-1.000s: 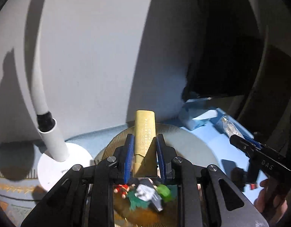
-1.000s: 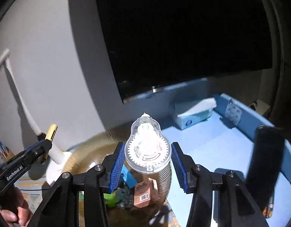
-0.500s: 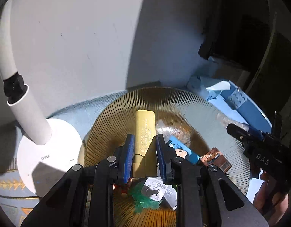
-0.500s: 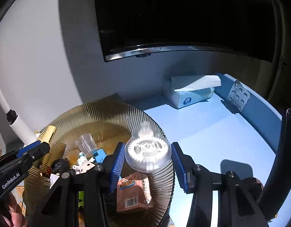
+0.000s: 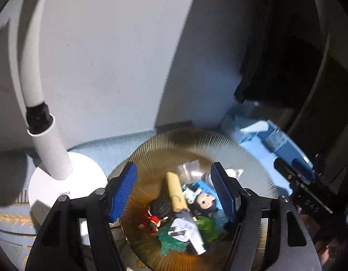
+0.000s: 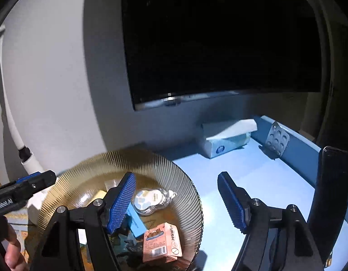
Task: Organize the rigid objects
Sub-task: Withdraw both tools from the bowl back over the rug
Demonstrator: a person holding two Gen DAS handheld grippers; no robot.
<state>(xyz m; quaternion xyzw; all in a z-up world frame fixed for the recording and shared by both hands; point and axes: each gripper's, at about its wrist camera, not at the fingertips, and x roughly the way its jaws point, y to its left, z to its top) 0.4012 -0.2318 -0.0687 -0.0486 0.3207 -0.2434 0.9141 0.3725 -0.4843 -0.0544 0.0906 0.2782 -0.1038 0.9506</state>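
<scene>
Left gripper [image 5: 174,190] spread wide, holds nothing, above ribbed amber plate [image 5: 246,158]. Gold stick [image 5: 174,189] lies in plate among small toys, touching white plug [image 5: 185,230] at its 6 o'clock. Right gripper [image 6: 180,199] also wide, holds nothing, over plate's 3 o'clock rim. Clear tape dispenser [image 6: 150,199] rests in plate, pink box [image 6: 162,244] near at its 6 o'clock. Tissue box [image 6: 226,137] on blue table [image 6: 241,169], well apart from plate.

Harsh sidelight, deep shadows, fisheye blur
</scene>
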